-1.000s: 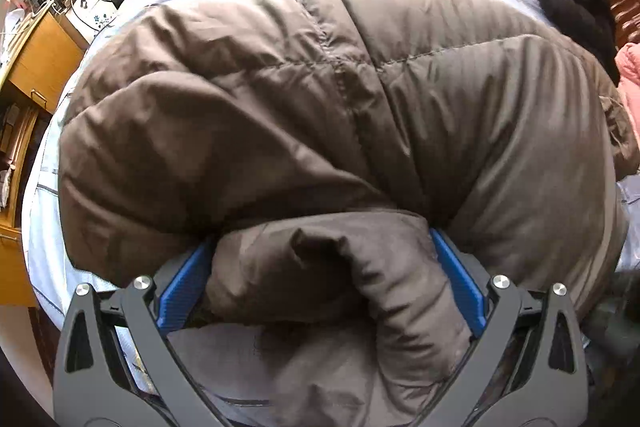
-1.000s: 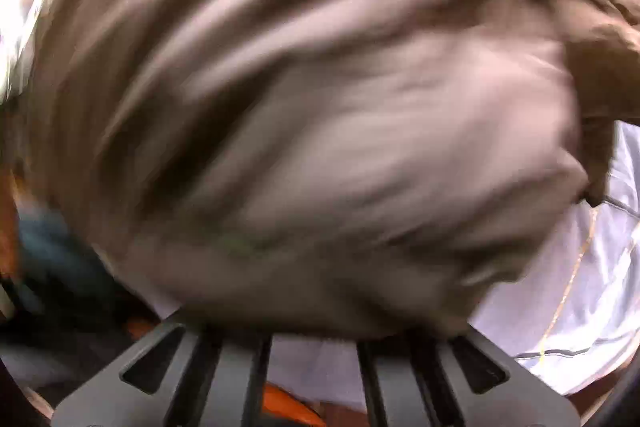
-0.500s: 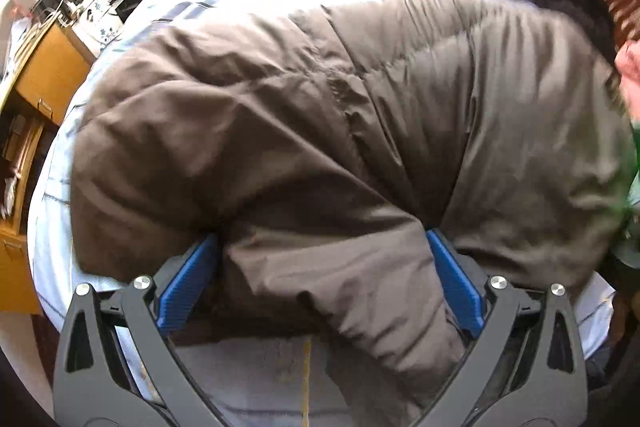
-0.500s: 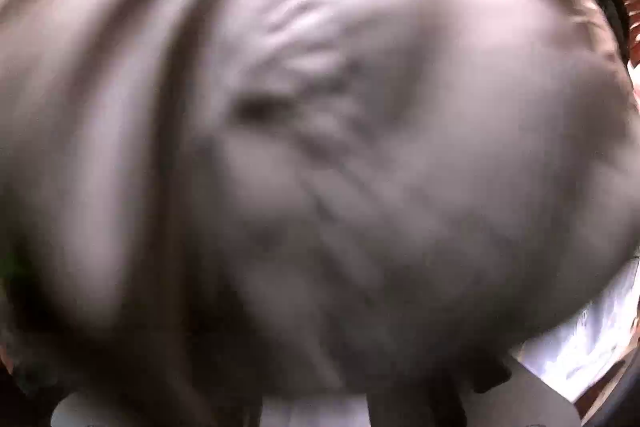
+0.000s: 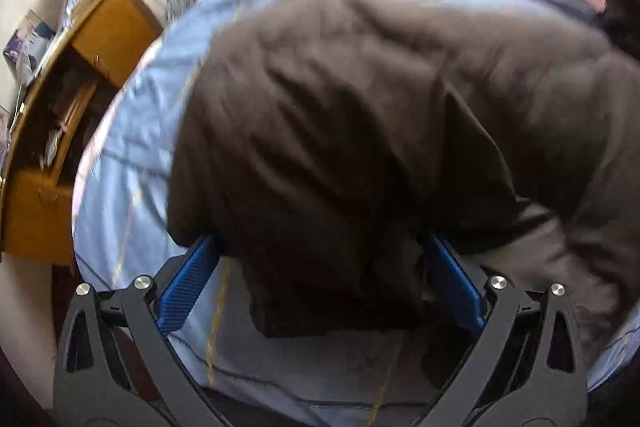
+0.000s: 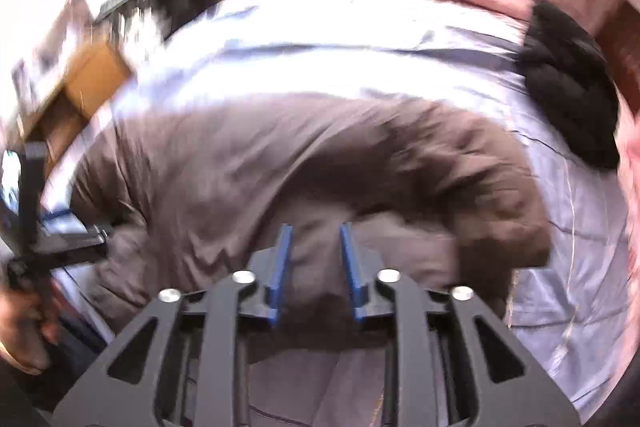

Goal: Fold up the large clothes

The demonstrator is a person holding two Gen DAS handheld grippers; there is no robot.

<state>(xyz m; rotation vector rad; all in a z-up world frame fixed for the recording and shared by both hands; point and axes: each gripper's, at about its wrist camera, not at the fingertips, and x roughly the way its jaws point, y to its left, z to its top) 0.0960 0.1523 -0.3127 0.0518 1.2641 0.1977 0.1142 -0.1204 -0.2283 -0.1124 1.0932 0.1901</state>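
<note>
Left wrist: left hand-held gripper [image 5: 320, 267] spread around brown jacket [image 5: 360, 131]; right hand-held gripper [image 6: 314, 263] parting, empty; no legible writing.

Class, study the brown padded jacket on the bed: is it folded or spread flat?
Folded. The brown jacket lies bunched into a compact mound on the blue sheet, one layer doubled over another, no sleeve stretched out.

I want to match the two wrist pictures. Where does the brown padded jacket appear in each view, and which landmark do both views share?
Left wrist view: the brown padded jacket fills the centre and right, lying on the light blue sheet.
Right wrist view: the jacket spans the middle, from the left side to the right.
Shared landmark: the wooden cabinet, beside the bed at upper left in both.
</note>
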